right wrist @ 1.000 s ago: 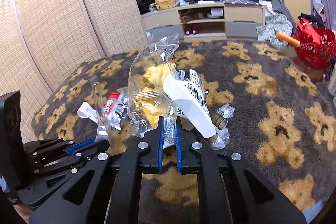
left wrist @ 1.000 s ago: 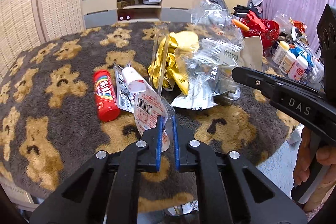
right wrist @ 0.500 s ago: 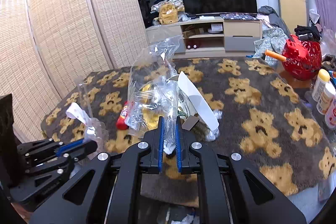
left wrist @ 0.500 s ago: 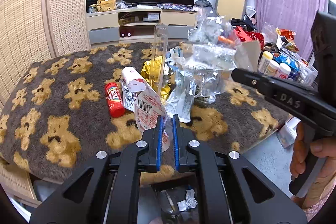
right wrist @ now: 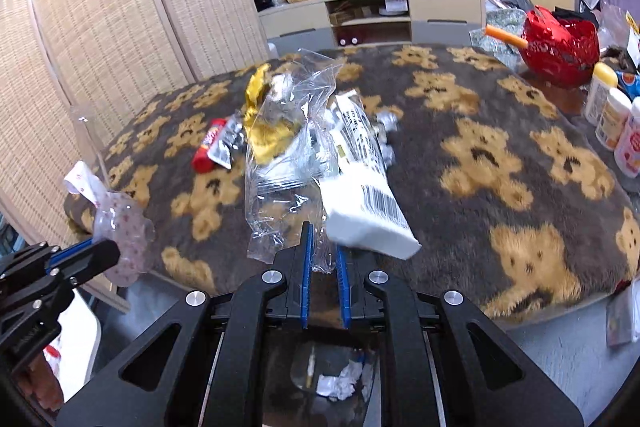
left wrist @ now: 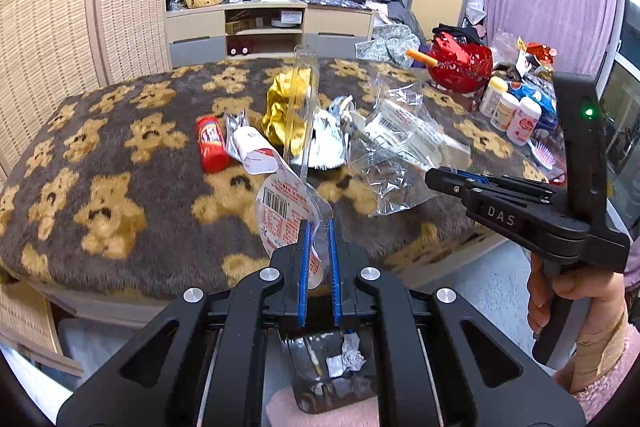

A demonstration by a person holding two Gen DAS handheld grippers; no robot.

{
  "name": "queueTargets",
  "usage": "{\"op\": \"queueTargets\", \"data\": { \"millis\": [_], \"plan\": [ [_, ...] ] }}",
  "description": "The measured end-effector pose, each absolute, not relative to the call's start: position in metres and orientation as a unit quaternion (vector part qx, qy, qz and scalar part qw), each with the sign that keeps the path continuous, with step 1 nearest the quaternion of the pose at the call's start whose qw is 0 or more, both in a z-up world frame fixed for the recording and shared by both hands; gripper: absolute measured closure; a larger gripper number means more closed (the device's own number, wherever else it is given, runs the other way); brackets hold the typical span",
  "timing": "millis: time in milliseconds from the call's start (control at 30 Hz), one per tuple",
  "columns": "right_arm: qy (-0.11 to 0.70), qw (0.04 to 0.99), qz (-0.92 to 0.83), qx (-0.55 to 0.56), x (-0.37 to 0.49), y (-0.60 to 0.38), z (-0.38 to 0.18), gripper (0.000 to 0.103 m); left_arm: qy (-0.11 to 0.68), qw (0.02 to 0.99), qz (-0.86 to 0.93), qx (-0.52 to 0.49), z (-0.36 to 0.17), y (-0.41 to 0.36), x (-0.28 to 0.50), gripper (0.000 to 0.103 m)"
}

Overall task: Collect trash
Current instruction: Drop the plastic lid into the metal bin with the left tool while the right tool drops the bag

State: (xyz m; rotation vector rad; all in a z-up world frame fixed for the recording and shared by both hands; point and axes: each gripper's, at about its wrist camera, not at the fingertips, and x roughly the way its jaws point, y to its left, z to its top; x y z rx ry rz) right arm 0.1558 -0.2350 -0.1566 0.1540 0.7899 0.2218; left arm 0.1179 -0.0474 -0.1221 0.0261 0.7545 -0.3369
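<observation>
Both grippers have drawn back off the bear-print blanket (left wrist: 120,163) toward its near edge since the earlier frames, so that a bin (left wrist: 332,367) with crumpled scraps now shows directly beneath each of them. That placement seems deliberate: each piece of trash is held over the bin mouth so it can drop straight in. The left gripper (left wrist: 318,251) has its blue pads closed on the foot of a clear plastic package with a barcoded pink label (left wrist: 286,215), which stands up tall and thin from the jaws. The right gripper (right wrist: 323,259) carries a crinkled clear bag (right wrist: 288,163) with a white barcoded wrapper (right wrist: 368,215) hanging at its right; its jaws have just been opening a little, the bag's bottom edge sits between them, and the pads no longer look pressed tight, so release appears to be starting. Both tools point downward at a slant, side by side, the right one seen from the left view with a hand (left wrist: 560,303) wrapped round its handle. Left on the blanket, farther off, are 1 red tube (left wrist: 211,145), a gold wrapper (left wrist: 286,115) and a silver foil piece (left wrist: 328,143), so more collecting remains.
</observation>
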Motion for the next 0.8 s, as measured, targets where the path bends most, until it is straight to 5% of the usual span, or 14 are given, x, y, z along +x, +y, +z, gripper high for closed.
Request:
{"op": "queueTargets", "data": {
  "millis": [800],
  "plan": [
    [0.460, 0.877, 0.126, 0.052, 0.075, -0.215, -0.224, 0.091, 0.444, 0.876, -0.190, -0.008, -0.201, -0.054, 0.068, 0.095]
  ]
}}
